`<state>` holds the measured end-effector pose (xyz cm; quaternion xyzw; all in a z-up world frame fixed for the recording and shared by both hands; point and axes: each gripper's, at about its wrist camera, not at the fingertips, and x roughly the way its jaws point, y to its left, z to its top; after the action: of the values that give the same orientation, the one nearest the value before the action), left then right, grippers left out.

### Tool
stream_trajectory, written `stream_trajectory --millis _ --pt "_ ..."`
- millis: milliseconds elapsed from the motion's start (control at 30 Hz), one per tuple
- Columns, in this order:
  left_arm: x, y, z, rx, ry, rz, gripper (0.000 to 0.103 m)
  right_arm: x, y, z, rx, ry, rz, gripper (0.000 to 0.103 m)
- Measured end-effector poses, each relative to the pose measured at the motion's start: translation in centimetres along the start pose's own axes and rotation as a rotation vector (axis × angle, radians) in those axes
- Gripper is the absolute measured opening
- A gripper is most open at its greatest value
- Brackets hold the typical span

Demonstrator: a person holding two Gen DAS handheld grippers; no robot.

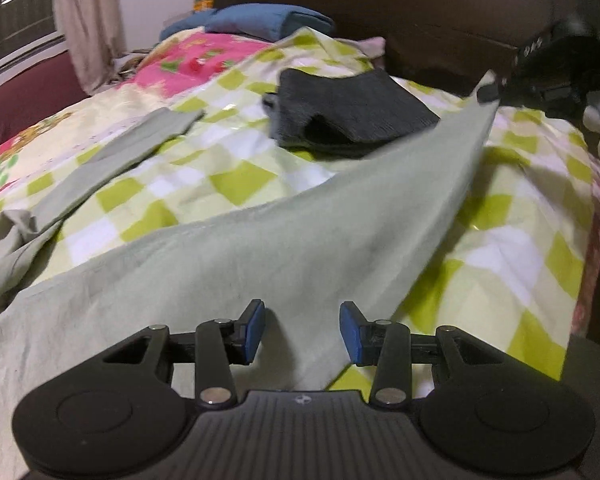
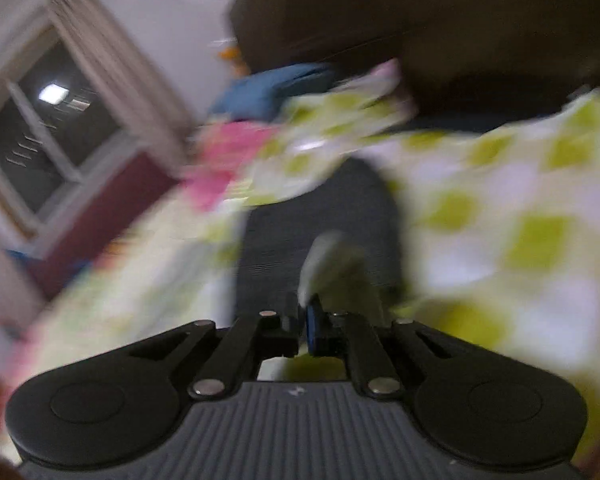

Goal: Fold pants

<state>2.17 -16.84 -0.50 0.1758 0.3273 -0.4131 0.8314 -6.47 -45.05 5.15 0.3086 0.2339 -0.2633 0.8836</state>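
Pale green pants (image 1: pixel 300 240) lie across a bed with a green-checked sheet (image 1: pixel 236 184). One leg (image 1: pixel 112 160) stretches flat to the left. The other leg is lifted into a taut diagonal toward the upper right, where my right gripper (image 1: pixel 490 94) holds its end. In the blurred right wrist view, that gripper (image 2: pixel 306 312) is shut on a bunch of the pale green fabric (image 2: pixel 332 264). My left gripper (image 1: pixel 303 330) hovers open over the pants near their waist, its blue pads (image 1: pixel 256 328) apart and not pressing the cloth.
A folded dark grey garment (image 1: pixel 352 116) lies on the sheet behind the lifted leg. Blue pillows (image 1: pixel 260 22) and a dark headboard (image 1: pixel 420 8) stand at the far end. A window (image 1: pixel 16 20) and curtain are at left. The bed's edge drops off at right.
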Motion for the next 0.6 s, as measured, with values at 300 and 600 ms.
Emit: stream_trajectory --millis 300,600 --pt "-2.7 2.3 -1.6 -0.011 0.013 0.072 0.060 1.0 -0.1 -2.4 -0.125 0.022 -0.189 0.028" --pt "-6.5 8.8 -5.7 -0.139 0.059 0.155 0.064 0.9 7.8 -3.4 -0.264 0.101 0.051 0.035"
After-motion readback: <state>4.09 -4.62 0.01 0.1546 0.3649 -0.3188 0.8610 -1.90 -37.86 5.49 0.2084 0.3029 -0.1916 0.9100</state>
